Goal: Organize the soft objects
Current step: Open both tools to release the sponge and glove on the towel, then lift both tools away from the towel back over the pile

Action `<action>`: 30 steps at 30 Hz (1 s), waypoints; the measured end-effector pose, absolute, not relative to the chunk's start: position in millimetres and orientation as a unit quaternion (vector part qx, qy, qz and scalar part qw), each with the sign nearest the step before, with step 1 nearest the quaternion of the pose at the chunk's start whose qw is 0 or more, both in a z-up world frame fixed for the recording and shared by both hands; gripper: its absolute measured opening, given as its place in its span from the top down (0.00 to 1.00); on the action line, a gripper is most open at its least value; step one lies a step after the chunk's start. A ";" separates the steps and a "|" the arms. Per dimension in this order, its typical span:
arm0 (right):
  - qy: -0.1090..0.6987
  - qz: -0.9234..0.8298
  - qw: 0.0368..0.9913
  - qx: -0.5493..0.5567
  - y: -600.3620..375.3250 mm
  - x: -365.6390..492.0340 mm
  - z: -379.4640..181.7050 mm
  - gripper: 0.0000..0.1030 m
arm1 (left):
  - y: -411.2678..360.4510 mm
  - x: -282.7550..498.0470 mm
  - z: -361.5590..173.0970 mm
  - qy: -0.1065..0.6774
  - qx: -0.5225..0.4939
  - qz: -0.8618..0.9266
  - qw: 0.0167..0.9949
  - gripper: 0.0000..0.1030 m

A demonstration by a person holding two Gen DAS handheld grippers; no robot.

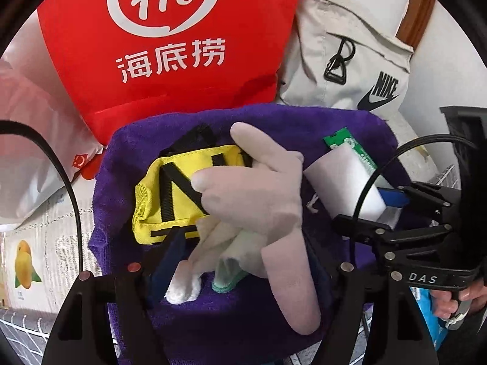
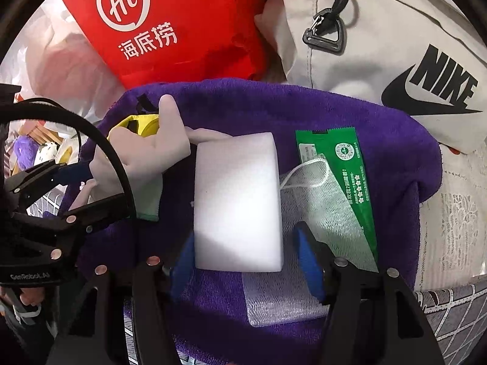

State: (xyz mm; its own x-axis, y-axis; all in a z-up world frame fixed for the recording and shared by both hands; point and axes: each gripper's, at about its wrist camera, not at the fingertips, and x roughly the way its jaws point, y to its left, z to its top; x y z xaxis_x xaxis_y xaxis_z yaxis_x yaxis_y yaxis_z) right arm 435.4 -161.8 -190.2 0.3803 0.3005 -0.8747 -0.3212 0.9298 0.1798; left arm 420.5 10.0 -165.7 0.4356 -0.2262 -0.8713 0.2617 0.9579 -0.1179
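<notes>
Blue pads of my right tool stand spread either side of the white foam block, not pressing it.
Smooth and rectangular, it lies on the fuzzy purple towel, beside white netting and a glossy green packet. My left tool, also spread, straddles a limp pale glove touching the yellow mesh pouch.

Glove lies left of sponge, both on towel.
</notes>
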 end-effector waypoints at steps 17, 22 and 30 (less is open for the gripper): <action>0.495 0.120 0.859 -0.062 -156.0 397.6 -140.8 0.17 | 32.8 413.1 -139.0 0.508 -0.027 -0.126 0.852 0.29; 0.485 0.126 0.865 -0.028 -160.0 372.0 -112.0 0.17 | 32.9 411.0 -128.1 0.505 -0.015 -0.111 0.856 0.28; 0.458 0.128 0.879 -0.027 -166.4 311.2 -83.8 0.17 | 37.0 392.9 -95.8 0.479 -0.030 -0.125 0.868 0.28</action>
